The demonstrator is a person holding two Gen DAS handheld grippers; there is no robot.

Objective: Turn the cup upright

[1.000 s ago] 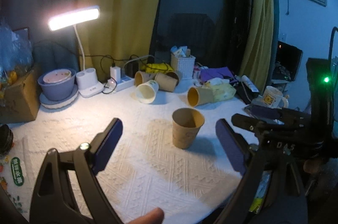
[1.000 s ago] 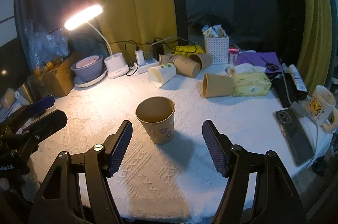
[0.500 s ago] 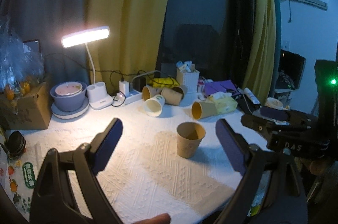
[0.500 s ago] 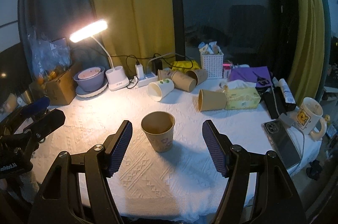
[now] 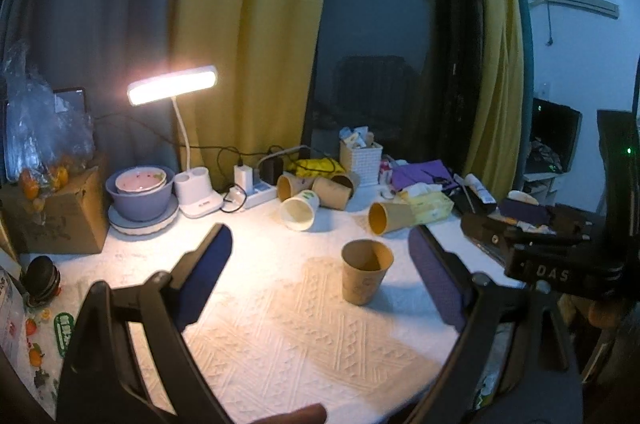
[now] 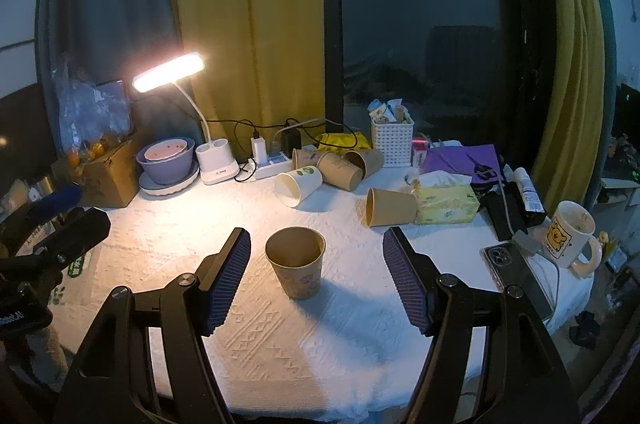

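Observation:
A brown paper cup (image 5: 365, 276) (image 6: 297, 262) stands upright, mouth up, on the white textured tablecloth (image 5: 280, 324) (image 6: 320, 344). My left gripper (image 5: 320, 276) is open and empty, drawn back from the cup and above the cloth. My right gripper (image 6: 316, 280) is open and empty, with the cup standing beyond the gap between its fingers, touching neither. The right gripper also shows at the right edge of the left wrist view (image 5: 552, 256).
Several paper cups lie on their sides behind: a white one (image 6: 298, 185), brown ones (image 6: 390, 207) (image 6: 340, 165). A desk lamp (image 6: 212, 163), stacked bowls (image 6: 166, 159), cardboard box (image 6: 100, 175), tissue box (image 6: 446, 203), white basket (image 6: 392, 139), phone (image 6: 516, 276) and mug (image 6: 568, 240) ring the table.
Both grippers have pulled back and risen away from the upright cup, which looks smaller now. Both stay open; the cup has not moved.

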